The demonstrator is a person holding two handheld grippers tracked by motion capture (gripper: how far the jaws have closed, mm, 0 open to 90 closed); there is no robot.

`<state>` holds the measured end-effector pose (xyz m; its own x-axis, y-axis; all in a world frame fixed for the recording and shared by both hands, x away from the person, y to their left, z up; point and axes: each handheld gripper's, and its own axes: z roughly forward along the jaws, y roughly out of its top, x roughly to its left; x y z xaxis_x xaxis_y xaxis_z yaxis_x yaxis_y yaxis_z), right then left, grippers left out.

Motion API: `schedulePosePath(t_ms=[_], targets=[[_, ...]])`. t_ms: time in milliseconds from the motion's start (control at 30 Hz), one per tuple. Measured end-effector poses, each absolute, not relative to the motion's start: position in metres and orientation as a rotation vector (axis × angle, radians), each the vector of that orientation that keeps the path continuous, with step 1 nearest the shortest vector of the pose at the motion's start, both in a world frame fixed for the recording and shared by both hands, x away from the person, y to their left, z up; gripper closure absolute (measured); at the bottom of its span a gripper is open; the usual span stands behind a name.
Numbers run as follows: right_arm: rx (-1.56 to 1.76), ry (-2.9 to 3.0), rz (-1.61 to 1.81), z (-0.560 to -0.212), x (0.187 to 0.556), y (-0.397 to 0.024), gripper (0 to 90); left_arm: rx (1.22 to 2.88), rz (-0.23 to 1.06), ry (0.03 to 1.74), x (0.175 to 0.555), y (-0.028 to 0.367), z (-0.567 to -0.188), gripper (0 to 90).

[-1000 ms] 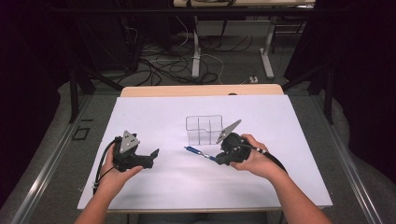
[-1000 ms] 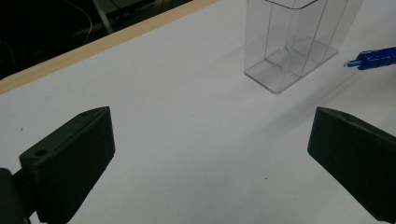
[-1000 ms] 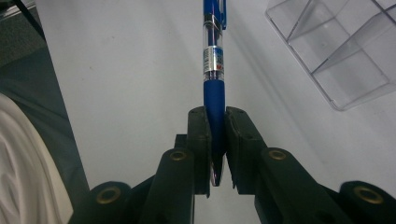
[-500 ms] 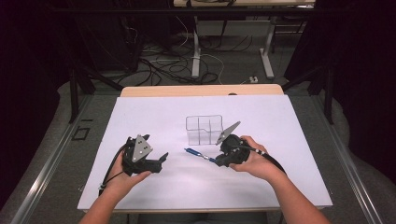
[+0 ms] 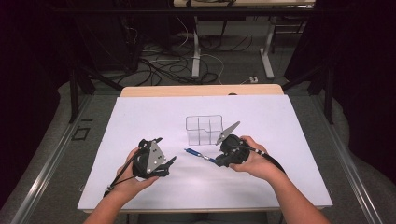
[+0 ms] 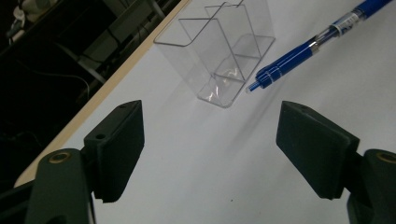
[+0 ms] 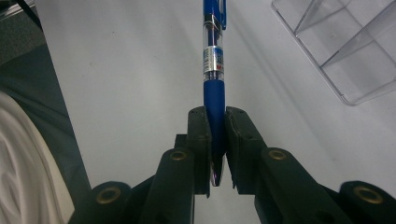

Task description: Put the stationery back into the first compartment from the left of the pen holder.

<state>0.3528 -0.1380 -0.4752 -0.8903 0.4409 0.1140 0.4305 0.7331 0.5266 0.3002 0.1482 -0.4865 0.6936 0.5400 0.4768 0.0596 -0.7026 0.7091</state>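
A blue pen [image 5: 196, 153] hangs level just above the white sheet, its free end pointing left, in front of a clear plastic organizer [image 5: 204, 129] with several compartments. My right gripper [image 5: 215, 161] is shut on the pen's grip end; in the right gripper view its pads clamp the pen [image 7: 214, 60] just below the clear barrel, beside the organizer [image 7: 355, 42]. My left gripper [image 5: 171, 161] sits left of the pen, pointing toward it. Its jaws have just been closing and stand apart with nothing between them [image 6: 210, 149]. Ahead of them lie the organizer [image 6: 224, 56] and the pen's free end [image 6: 303, 46].
A white sheet [image 5: 140, 121] covers the table, with a strip of bare wood [image 5: 201, 90] along the far edge. Beyond it are table legs and cables on the dark floor [image 5: 187, 60]. Both forearms come in from the near edge.
My left gripper has moved right, toward the pen's free end, and its jaws have narrowed. The right gripper and the pen have stayed in place.
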Motion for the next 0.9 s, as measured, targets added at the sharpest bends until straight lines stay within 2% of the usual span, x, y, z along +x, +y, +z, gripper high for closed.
schedulePosePath(t_ms=[367,533,600,900], targets=[[0.747,2.922,0.86,-0.476,0.353,-0.135,80.5,2.336,1.111,0.073,0.285,0.108,-0.491,38.6],[0.751,2.924,0.857,-0.476,0.353,-0.135,80.6,2.364,1.149,0.007,0.283,0.1,-0.494,39.8],[0.753,2.928,0.859,-0.476,0.353,-0.134,80.6,2.385,1.172,-0.05,0.282,0.095,-0.496,44.1],[0.761,2.933,0.848,-0.477,0.353,-0.133,80.6,2.416,1.211,-0.172,0.278,0.082,-0.498,46.9]])
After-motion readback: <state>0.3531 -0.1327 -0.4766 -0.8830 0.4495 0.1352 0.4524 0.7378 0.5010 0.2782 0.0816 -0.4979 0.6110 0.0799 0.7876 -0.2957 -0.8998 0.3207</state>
